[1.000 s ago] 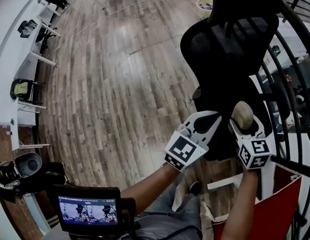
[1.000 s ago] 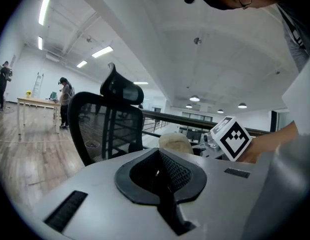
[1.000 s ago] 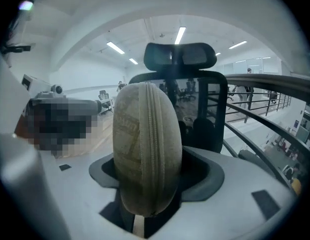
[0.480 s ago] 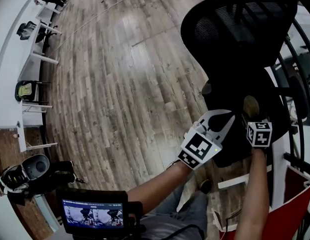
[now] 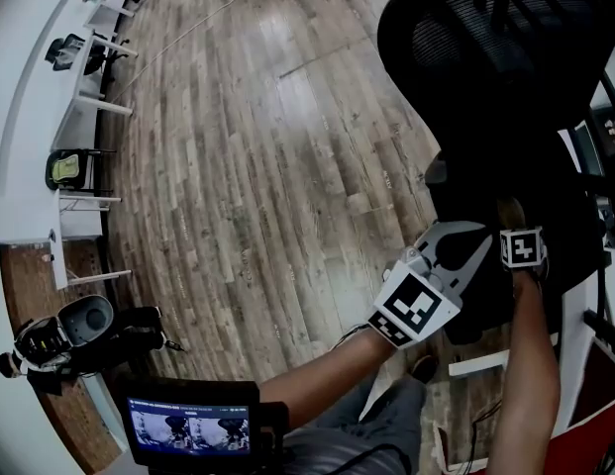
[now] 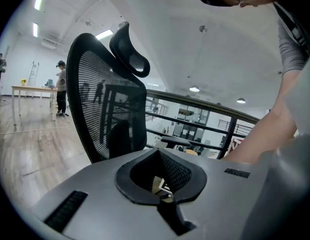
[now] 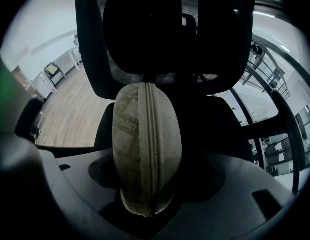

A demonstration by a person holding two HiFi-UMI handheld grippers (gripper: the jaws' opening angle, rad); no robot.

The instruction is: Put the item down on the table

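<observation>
Black mesh office chair (image 5: 505,38) on a wood-plank floor (image 5: 267,166), white desks (image 5: 30,137) at left, small monitor (image 5: 188,429) below.

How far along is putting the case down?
Done: the right gripper is shut on the zipped case. In hand: the case hangs in front of the black chair, resting on nothing. Left: setting it down and letting go. The left gripper is shut and empty.

Zip case (image 5: 507,209) mostly hidden behind right claw (image 5: 515,228) (only top shows); office chair (image 5: 505,57) cut off at top edge.
</observation>
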